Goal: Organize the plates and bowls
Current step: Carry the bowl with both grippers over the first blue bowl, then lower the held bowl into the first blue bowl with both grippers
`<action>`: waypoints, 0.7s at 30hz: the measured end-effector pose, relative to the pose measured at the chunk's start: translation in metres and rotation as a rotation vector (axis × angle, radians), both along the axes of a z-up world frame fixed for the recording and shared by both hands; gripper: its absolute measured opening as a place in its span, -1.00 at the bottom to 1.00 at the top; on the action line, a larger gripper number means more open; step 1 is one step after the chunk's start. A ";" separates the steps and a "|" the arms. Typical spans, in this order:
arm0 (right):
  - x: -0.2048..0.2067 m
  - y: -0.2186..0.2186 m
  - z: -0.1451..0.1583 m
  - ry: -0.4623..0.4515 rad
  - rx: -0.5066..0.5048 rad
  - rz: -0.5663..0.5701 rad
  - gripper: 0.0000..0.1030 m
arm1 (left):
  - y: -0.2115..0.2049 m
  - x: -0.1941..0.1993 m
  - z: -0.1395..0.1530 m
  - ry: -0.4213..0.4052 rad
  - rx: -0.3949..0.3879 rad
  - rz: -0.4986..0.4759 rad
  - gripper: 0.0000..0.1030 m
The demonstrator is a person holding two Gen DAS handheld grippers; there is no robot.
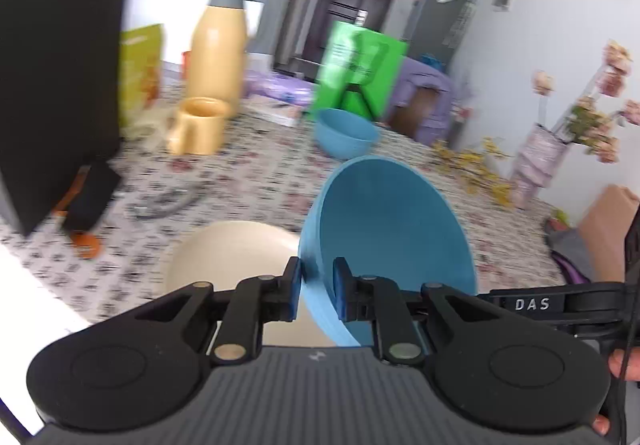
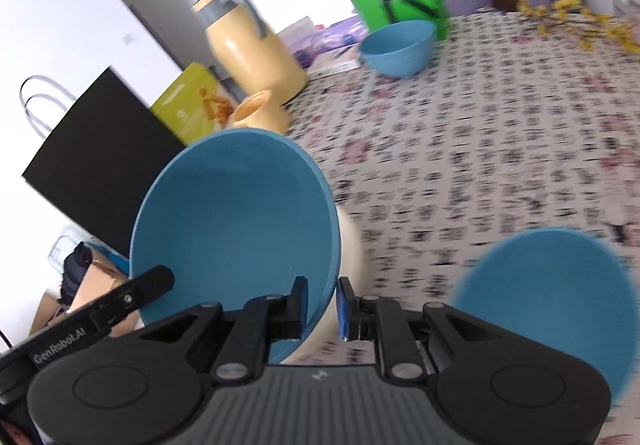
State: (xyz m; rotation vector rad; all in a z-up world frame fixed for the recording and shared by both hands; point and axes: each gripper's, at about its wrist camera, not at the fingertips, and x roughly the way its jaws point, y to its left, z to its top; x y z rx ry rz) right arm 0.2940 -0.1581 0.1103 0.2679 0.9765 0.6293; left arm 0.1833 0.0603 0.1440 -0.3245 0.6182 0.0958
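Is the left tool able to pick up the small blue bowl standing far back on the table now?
Probably not: the left tool already clamps a large blue bowl's rim, so the small blue bowl stays out of its grasp.

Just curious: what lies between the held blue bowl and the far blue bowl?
Between the held bowl and the far bowl, only bare patterned tablecloth shows, in both wrist views.

Home dining area indicated: table (image 1: 248,181) covered with floral cloth, thermos jug (image 1: 218,45) and mug (image 1: 200,125) kept near far-left edge, dark entry door (image 1: 360,1) seen behind, artificial flowers (image 1: 592,117) beside wall.
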 end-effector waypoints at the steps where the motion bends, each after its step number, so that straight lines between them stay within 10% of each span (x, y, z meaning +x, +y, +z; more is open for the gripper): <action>1: 0.000 -0.012 0.002 0.000 -0.008 -0.018 -0.71 | -0.011 0.003 0.001 -0.003 -0.007 -0.026 -0.67; 21: -0.010 -0.140 -0.035 0.052 -0.122 -0.172 -0.63 | -0.122 0.044 -0.054 0.155 -0.065 -0.270 -0.66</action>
